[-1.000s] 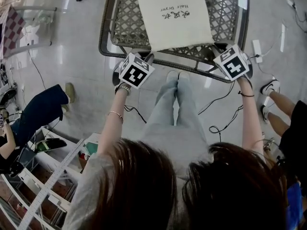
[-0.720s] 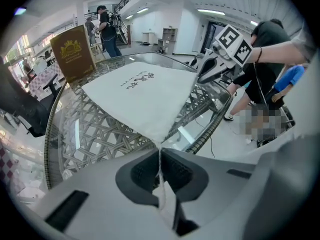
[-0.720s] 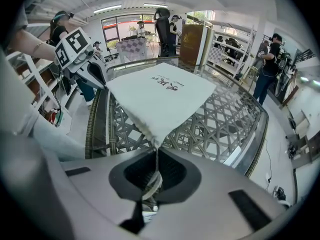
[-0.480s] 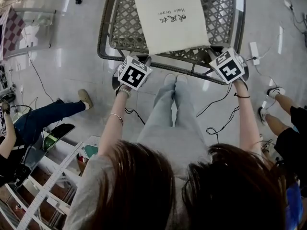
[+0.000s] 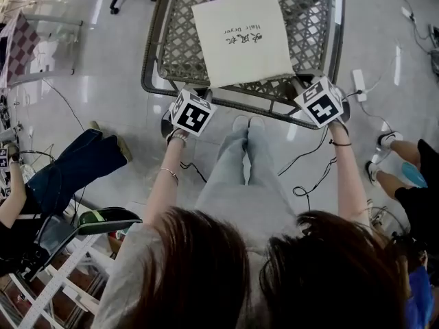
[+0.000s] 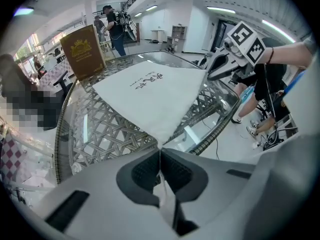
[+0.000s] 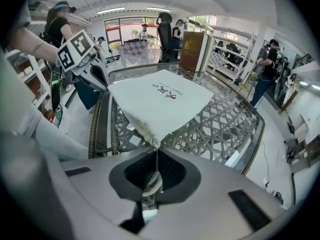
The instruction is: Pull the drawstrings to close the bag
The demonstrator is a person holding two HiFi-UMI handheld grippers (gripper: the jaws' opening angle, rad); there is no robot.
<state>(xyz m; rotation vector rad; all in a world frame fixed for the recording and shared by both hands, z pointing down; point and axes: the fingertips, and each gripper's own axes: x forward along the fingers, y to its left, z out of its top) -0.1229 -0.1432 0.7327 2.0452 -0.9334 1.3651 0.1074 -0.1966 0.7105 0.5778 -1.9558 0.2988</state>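
Note:
A flat white drawstring bag [image 5: 240, 40] with dark print lies on the wicker table [image 5: 154, 53]. My left gripper [image 5: 208, 90] is at the bag's near left corner and my right gripper [image 5: 300, 84] at its near right corner. In the left gripper view the jaws are shut on a white drawstring [image 6: 160, 151] that runs up to the bag [image 6: 150, 96]. In the right gripper view the jaws are shut on a twisted cord [image 7: 156, 151] at the corner of the bag [image 7: 160, 101]. Each gripper shows in the other's view: the right gripper [image 6: 225, 64] and the left gripper [image 7: 87, 64].
A brown box [image 6: 82, 51] stands upright at the table's far side. The holder's legs [image 5: 240, 163] are under the near rim, with cables [image 5: 309, 177] on the floor beside them. A seated person [image 5: 68, 170] and a shelf rack [image 5: 62, 279] are at the left.
Both grippers stay at the bag's near corners with little shift. The head view has drifted a bit. The seated person at the left has moved their legs.

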